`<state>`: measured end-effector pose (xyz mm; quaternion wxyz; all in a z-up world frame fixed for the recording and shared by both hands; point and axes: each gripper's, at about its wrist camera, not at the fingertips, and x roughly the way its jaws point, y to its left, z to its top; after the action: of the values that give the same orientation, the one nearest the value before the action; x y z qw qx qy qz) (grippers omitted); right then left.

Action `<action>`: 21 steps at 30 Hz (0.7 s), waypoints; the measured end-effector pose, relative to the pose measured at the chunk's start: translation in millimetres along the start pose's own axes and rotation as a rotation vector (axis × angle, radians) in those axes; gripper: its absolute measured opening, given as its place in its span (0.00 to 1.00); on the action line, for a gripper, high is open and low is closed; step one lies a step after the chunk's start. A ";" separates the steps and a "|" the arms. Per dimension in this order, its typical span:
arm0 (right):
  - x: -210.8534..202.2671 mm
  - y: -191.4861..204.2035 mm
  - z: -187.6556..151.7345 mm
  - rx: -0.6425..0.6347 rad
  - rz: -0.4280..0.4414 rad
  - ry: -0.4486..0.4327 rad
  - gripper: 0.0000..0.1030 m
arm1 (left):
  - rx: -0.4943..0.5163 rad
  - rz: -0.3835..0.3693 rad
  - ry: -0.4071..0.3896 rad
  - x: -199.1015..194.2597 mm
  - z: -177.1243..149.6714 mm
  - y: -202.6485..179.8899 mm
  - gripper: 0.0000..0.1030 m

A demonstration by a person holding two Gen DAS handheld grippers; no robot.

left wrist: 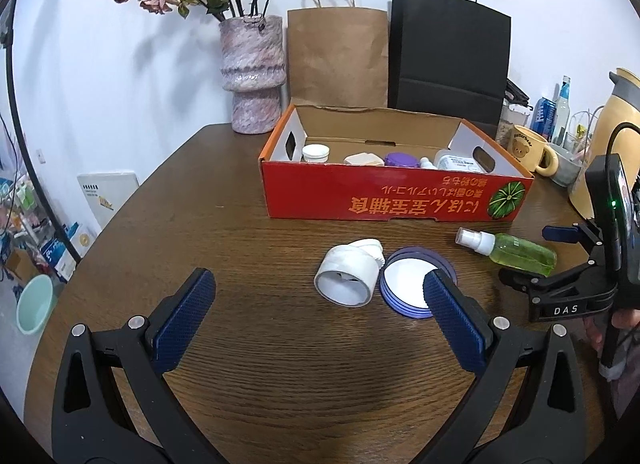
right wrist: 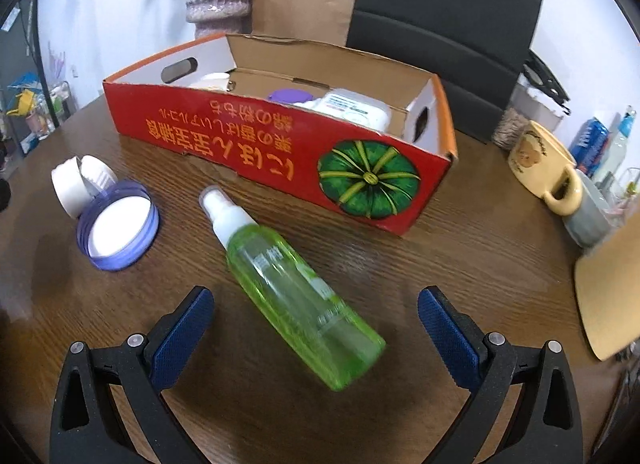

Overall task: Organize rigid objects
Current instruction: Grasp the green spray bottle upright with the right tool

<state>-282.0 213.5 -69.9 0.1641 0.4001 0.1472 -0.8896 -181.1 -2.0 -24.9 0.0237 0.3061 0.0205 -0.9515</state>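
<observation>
Looks like a home, prob. a dining/living corner: round dark wood table (left wrist: 248, 224) w/ a vase of dried roses (left wrist: 253, 72), bear mug (left wrist: 530, 149), yellow kettle (left wrist: 608, 144), drink bottles (left wrist: 562, 104), paper shopping bags (left wrist: 338, 60) vs. white wall. Cluttered shelves (left wrist: 24, 216) and a mint bucket (left wrist: 35, 304) on the floor beside it.

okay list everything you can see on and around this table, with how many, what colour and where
spray bottle: one, green with white pump, lying on table before right gripper
round lid: one, purple with white inside, on table
white cap: one, on its side, against lid
box: one, red cardboard, mid-table, holding several white and purple containers
vase: one, pink, dried flowers, behind box
paper bags: two, brown and black, against wall
mug: one, yellow, right of box
table: one, dark wood
left gripper: black, blue pads, open
right gripper: same, open
</observation>
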 end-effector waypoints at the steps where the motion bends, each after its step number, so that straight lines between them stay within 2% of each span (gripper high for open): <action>1: 0.6 0.3 1.4 -0.003 0.012 -0.003 1.00 | -0.003 0.000 0.003 0.9 0.1 0.5 1.00; 3: 2.4 2.6 3.0 -0.009 0.026 -0.002 0.97 | -0.006 0.000 0.009 2.4 0.0 1.2 1.00; 6: 5.9 6.0 4.4 -0.017 0.050 0.012 0.79 | -0.006 0.000 0.010 2.9 0.0 1.0 1.00; 8: 6.8 5.6 4.9 -0.013 0.070 0.016 0.74 | -0.004 -0.002 0.006 1.8 0.1 0.5 1.00; 12: 4.1 5.3 3.4 -0.005 0.096 0.013 0.53 | -0.001 0.000 0.008 2.2 -0.6 0.0 1.00; 16: -0.6 14.7 1.5 -0.033 0.098 0.005 0.38 | -0.004 0.001 0.011 3.4 -0.5 -0.4 1.00; 21: -5.4 24.9 -1.3 -0.041 0.090 0.001 0.34 | -0.006 -0.001 0.015 4.4 -0.7 -0.4 1.00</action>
<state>-267.5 192.4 -69.8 0.2120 0.4032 0.1474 -0.8779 -184.3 -1.7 -28.0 0.0241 0.3129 0.0237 -0.9492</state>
